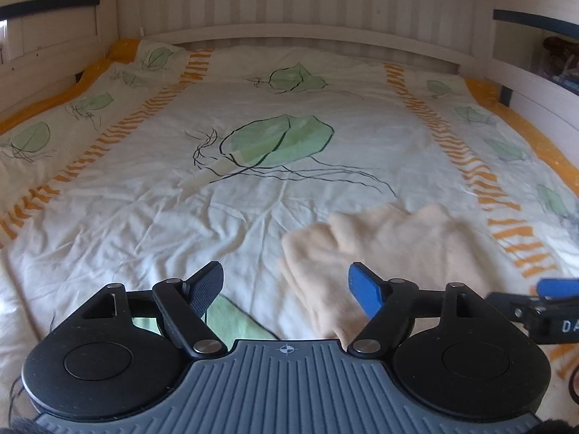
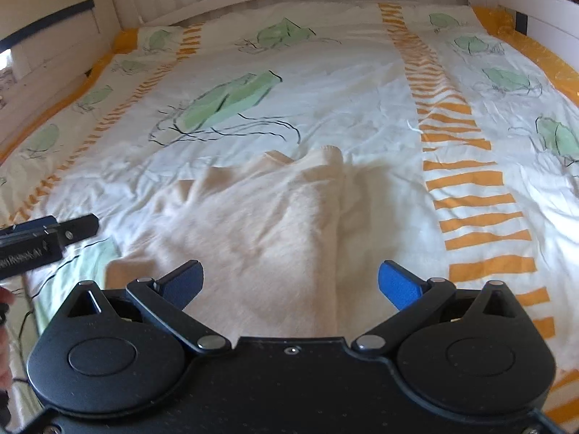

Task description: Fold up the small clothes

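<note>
Cloth [image 2: 260, 231], a cream garment, lies rumpled on the bed [image 2: 362, 83], its long axis running from frame bottom toward centre. Right tongs [image 2: 289, 284] straddle it, wide and empty; left tongs [image 1: 286, 287], also wide, sit off its left edge.

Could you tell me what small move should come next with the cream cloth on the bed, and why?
Probably lower the right claw onto the cloth's near edge and pinch it: both claws are open and empty, and the cloth lies rumpled on the bed.
</note>
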Demonstrator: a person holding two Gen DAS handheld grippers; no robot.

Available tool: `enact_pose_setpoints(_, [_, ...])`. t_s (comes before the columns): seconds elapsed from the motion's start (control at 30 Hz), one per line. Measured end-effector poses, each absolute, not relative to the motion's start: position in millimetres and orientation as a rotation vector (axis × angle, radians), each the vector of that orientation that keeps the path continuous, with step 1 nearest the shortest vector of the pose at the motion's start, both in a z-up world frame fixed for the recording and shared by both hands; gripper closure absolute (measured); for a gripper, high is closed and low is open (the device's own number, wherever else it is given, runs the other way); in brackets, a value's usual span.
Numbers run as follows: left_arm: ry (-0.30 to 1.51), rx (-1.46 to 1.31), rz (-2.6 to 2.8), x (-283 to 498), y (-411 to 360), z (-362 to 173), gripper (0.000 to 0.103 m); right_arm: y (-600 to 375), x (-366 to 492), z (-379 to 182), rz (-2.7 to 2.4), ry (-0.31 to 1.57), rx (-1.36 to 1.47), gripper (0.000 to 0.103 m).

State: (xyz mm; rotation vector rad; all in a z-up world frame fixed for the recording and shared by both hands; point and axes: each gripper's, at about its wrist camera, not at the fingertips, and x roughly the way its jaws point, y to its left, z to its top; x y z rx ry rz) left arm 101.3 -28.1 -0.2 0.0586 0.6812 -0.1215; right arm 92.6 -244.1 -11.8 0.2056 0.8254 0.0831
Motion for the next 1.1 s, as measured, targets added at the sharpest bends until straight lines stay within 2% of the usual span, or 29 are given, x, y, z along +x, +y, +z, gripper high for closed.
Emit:
enact_pose_setpoints(0.3, [0.7, 0.216, -0.04, 51.8, -59.6, 6.9, 0.028, -242.3, 50.2, 10.8, 0.093, 0.795, 0.205, 0.0])
enact_pose_setpoints(0.53, [0.834, 0.128, -0.132, 35.8, -59.8, 3.9, 0.028, -241.4, 21.4, 20.4, 0.086, 0.737, 0.188, 0.001])
enact_pose_setpoints(0.73, [0.828, 0.085, -0.119, 24.8, -53.7, 4.0, 0.028, -235.5, 3.6, 28.1, -0.002, 0.686, 0.121, 0.001])
enact_pose_setpoints(1.1, [0.909, -0.016, -0.098, 25.0, -40.9, 6.0, 0.028, -229.2, -0.4, 27.3, -0.011, 0.763, 0.139, 0.001])
